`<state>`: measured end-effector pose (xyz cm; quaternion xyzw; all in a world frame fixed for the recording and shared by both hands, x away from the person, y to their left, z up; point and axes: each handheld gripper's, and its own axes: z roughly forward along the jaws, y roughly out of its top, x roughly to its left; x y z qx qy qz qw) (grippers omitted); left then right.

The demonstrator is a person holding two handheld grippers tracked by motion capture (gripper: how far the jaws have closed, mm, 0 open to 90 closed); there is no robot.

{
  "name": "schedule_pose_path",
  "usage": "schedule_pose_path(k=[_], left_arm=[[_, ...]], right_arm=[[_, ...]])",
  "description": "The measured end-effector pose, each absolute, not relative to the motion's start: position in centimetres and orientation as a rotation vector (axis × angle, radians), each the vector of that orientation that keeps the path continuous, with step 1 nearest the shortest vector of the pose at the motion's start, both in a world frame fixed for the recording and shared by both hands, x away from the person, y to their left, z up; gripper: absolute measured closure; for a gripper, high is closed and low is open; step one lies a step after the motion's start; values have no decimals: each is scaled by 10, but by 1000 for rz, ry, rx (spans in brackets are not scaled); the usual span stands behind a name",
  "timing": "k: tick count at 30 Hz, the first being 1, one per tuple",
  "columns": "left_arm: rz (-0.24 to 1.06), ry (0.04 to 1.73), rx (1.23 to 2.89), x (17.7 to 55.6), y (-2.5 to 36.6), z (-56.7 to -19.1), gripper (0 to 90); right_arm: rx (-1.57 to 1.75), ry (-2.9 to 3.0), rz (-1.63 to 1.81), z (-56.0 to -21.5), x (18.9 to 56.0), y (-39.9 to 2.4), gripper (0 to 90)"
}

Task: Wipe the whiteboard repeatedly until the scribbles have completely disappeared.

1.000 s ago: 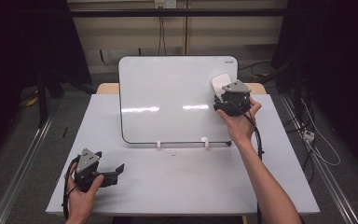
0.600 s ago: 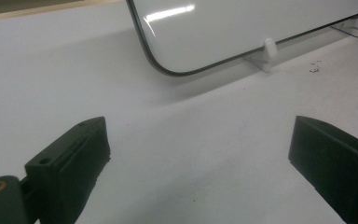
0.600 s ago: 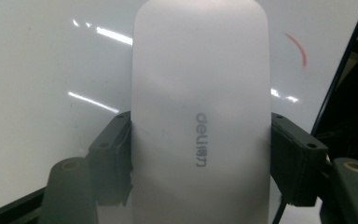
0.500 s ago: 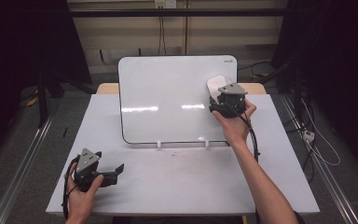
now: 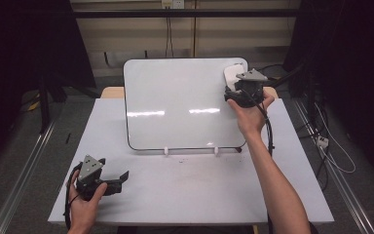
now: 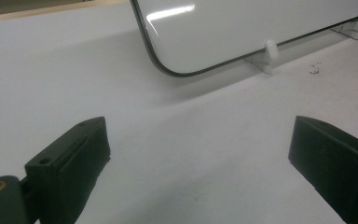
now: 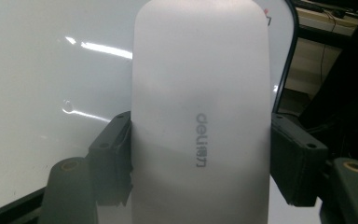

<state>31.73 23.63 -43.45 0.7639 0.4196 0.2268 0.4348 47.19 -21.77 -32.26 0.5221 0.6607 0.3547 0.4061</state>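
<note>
Two claws are working at a white tabletop [image 5: 185, 195]. Right claw [image 5: 237, 90] is pinching an eraser [image 7: 200, 116] across its width, jaws pressing on both long sides, and is holding it against the upper right corner of the whiteboard [image 5: 175, 107]. In the right claw view the eraser is showing as a smooth, pale grey-white oblong with a rounded far end, a matte plain back and small grey "deli" lettering running along its length; its face is turned toward the board. In the high view it is peeking out as a white rounded shape [image 5: 233, 74] just above the claw. Whiteboard is leaning back on two small white clips [image 5: 166, 151], glossy, dark-edged, round-cornered, with light streaks glaring on it. Left claw [image 5: 119, 178] is resting low near the tabletop's front left corner, jaws spread wide with nothing between them, well apart from the board.
</note>
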Motion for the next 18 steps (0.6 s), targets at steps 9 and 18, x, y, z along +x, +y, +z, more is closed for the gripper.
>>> schedule_pose_path(k=[9,18], left_arm=[[564,1046,1902,317,236,-435,50],[563,1045,1901,317,236,-435,50]], right_arm=[[1342,1651,900,-313,480,-220,313],[1370,1618,908,-304,486,-223,312]])
